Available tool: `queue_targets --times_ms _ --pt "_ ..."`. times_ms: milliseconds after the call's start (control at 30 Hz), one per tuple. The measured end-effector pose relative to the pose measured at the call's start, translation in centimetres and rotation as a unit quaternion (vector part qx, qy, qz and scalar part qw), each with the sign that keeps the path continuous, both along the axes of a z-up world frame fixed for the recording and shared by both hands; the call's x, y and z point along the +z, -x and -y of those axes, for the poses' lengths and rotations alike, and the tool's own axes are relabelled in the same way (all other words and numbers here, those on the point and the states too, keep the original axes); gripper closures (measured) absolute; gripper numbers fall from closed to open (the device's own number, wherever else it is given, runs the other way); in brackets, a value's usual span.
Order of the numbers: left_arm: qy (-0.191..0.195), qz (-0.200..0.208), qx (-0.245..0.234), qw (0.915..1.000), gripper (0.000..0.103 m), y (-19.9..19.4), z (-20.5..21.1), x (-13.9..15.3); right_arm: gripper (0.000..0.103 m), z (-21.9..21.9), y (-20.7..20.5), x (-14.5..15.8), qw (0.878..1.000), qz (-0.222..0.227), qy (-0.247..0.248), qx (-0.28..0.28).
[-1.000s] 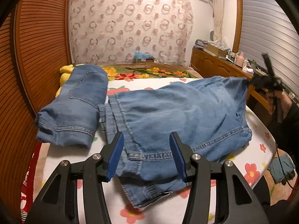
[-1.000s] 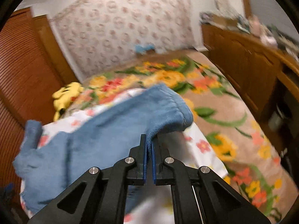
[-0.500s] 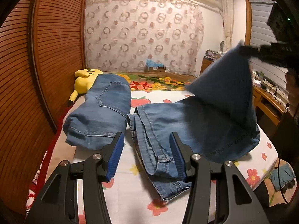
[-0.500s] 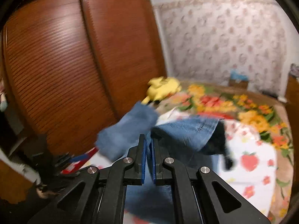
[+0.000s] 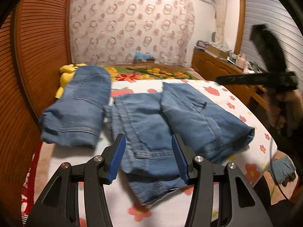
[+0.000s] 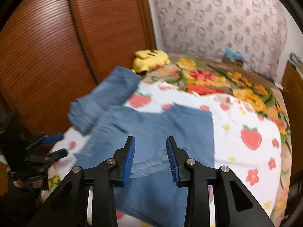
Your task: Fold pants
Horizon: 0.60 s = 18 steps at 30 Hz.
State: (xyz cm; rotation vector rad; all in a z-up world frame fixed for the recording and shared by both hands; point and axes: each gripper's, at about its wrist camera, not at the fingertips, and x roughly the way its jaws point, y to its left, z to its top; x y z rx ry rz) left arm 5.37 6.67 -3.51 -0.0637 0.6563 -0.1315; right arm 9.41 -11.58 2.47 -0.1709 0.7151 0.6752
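Note:
Light blue jeans point(image 5: 170, 121) lie folded over on the bed's white strawberry sheet point(image 5: 217, 92); they also show in the right wrist view point(image 6: 161, 132). My left gripper point(image 5: 148, 158) is open and empty, hovering over the near hem of the jeans. My right gripper point(image 6: 150, 156) is open and empty above the folded jeans. It also shows blurred at the right of the left wrist view point(image 5: 255, 79), raised above the bed.
A second folded pair of jeans point(image 5: 79, 106) lies at the left by a yellow plush toy point(image 6: 149, 58). A wooden slatted wardrobe point(image 5: 37, 47) runs along the left. A wooden dresser point(image 5: 214, 66) stands at the right. A flowered blanket point(image 6: 217, 79) covers the far bed.
My right gripper carried the jeans' end over onto the rest, opened and let go. The jeans now lie folded. My left gripper stayed open near the hem.

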Motion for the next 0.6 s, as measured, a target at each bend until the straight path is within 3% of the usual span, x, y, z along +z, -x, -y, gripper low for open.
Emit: queue_targets --times_ms 167,267,433,567,600 --pt "0.011 0.001 -0.023 0.9997 0.051 -0.3 1.8 -0.1 0.065 -1.2 -3.5 -3.4 0.999 -0.033 0.014 -0.027" --pt "0.016 0.004 -0.047 0.9988 0.051 -0.3 3.2 0.2 0.065 -2.5 -5.0 -4.6 0.998 -0.038 0.030 -0.040" --pt "0.023 -0.010 -0.092 0.9955 0.051 -1.5 5.8 -0.3 0.065 -4.1 -7.8 -6.3 0.995 -0.082 0.027 -0.049" --pt "0.005 -0.034 -0.093 0.9951 0.054 -2.8 6.9 -1.8 0.065 -5.8 -8.4 -6.1 0.995 -0.093 0.013 -0.037" --pt "0.004 -0.035 -0.094 0.9950 0.057 -2.9 6.9 -2.0 0.071 -6.3 -8.5 -6.0 0.995 -0.096 0.012 -0.031"
